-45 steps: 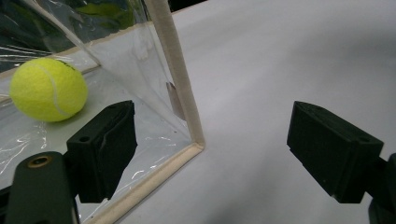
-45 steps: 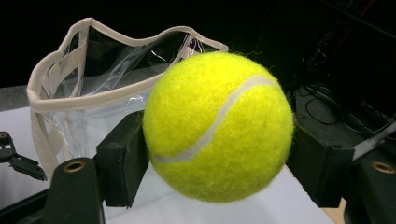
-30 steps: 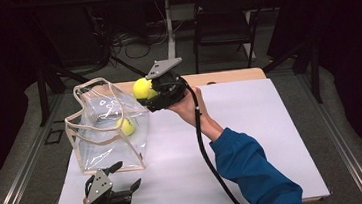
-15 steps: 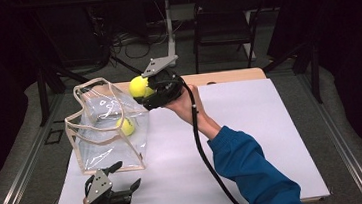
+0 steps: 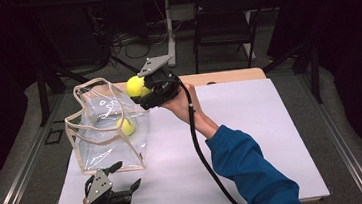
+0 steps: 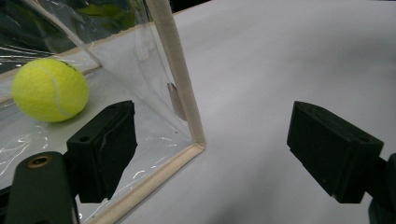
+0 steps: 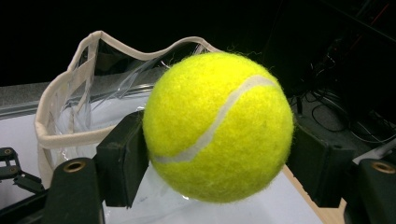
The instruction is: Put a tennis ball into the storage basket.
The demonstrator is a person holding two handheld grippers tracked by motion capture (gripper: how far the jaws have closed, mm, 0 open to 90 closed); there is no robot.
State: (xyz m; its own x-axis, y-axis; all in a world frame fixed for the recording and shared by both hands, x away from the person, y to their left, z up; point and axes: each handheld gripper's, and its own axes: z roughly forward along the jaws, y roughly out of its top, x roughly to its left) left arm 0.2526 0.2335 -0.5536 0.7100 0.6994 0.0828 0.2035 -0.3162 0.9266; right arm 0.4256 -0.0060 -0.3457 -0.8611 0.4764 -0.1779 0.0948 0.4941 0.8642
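Seen from the high view, the right gripper (image 5: 144, 92) holds a tennis ball (image 5: 136, 86) just above the rim of a clear bag (image 5: 104, 144) standing on the white table (image 5: 251, 125); a second ball (image 5: 125, 126) lies inside the bag. The right gripper view shows both pads (image 7: 122, 158) clamped on the ball's sides, its white seam facing the camera. The left gripper (image 5: 124, 189) rests near the bag's front corner, and the left gripper view shows its jaws spread wide, grasping nothing.
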